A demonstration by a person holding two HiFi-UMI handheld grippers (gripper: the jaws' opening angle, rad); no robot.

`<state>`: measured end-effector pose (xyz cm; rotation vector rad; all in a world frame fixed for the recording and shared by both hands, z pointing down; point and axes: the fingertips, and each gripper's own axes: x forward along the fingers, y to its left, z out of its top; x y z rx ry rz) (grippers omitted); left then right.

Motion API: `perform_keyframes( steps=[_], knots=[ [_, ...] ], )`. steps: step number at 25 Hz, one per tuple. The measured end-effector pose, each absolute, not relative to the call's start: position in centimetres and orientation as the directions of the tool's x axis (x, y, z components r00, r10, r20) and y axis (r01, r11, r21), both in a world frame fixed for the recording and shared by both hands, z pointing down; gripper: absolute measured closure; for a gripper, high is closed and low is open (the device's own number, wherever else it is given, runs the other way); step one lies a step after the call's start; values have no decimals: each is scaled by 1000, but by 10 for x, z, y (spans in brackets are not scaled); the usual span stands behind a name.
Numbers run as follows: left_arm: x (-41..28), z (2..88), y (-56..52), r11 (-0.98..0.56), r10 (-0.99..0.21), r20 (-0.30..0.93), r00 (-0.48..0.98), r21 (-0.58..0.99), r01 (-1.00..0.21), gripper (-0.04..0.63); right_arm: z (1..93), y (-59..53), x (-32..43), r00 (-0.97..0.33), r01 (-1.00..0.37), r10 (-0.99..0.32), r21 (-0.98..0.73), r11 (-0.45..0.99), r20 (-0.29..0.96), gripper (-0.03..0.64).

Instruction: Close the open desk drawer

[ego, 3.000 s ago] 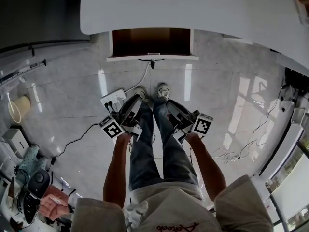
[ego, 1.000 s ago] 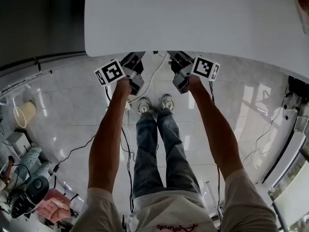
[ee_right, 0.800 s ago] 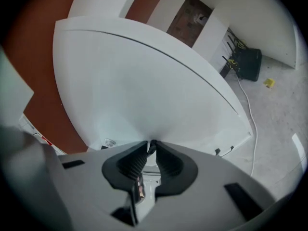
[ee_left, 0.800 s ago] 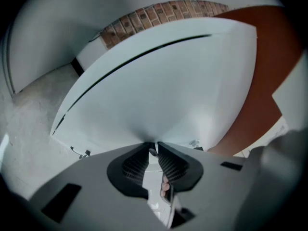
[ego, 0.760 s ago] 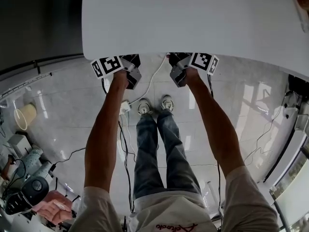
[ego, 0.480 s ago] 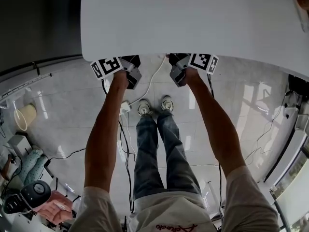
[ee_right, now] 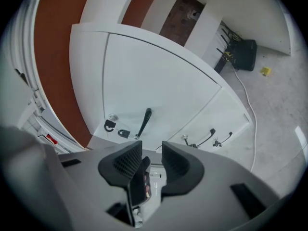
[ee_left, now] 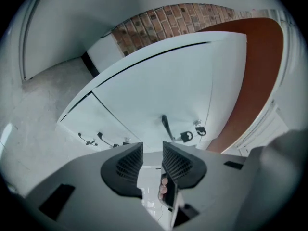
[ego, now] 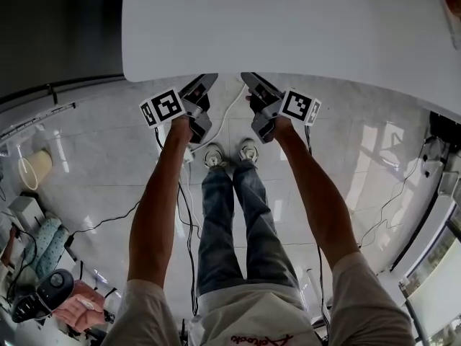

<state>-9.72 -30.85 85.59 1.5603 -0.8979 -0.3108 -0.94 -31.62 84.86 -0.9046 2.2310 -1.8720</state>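
drawer front point(ee_left: 159, 90) shut under desk point(ego: 288, 20), left gripper point(ego: 204, 83) at 11 o'clock, right gripper point(ego: 252, 83) at 1 o'clock, both jaws opening, nothing between them

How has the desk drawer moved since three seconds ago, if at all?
Yes. The drawer slid in under the desktop; in the head view it no longer juts past that edge.

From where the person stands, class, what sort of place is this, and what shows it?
Probably an office or workroom: a broad white desk top, a glossy pale tiled floor strewn with loose black cables, and white drawer fronts with black handles.
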Motion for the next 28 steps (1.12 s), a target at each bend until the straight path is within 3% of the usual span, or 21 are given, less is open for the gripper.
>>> perform_keyframes(
  steps=[2, 3, 5, 9, 12, 15, 17, 20, 28],
  knots=[
    [-92, 860, -291, 38, -668, 312, 675, 921, -388, 465, 848, -304, -10, -820, -378, -486, -923, 65, 302, 506],
    [-91, 860, -282, 31, -660, 324, 678, 913, -406, 469, 848, -298, -10, -815, -390, -488, -919, 61, 313, 555],
    [-91, 861, -269, 20, -656, 344, 672, 898, -440, 560, 849, -287, -8, -800, -424, -490, -904, 54, 346, 598],
    [-89, 853, -259, -23, -644, 340, 686, 887, -461, 583, 839, -280, -16, -817, -391, -492, -916, 89, 301, 598],
    [-91, 835, -263, -87, -662, 362, 656, 832, -547, 583, 830, -279, -11, -800, -483, -481, -861, 162, 358, 598],
    [-99, 819, -266, -229, -682, 475, 557, 584, -779, 583, 816, -278, -4, -708, -699, -481, -608, 376, 517, 600],
    [-98, 810, -266, -332, -687, 531, 496, 378, -864, 583, 809, -273, -5, -633, -759, -489, -358, 544, 599, 600],
    [-91, 797, -262, -381, -691, 539, 482, 295, -876, 583, 800, -262, -10, -599, -733, -489, -188, 654, 634, 600],
    [-72, 755, -234, -396, -698, 503, 510, 323, -860, 583, 754, -234, -7, -637, -723, -510, -219, 655, 579, 599]
  ],
)
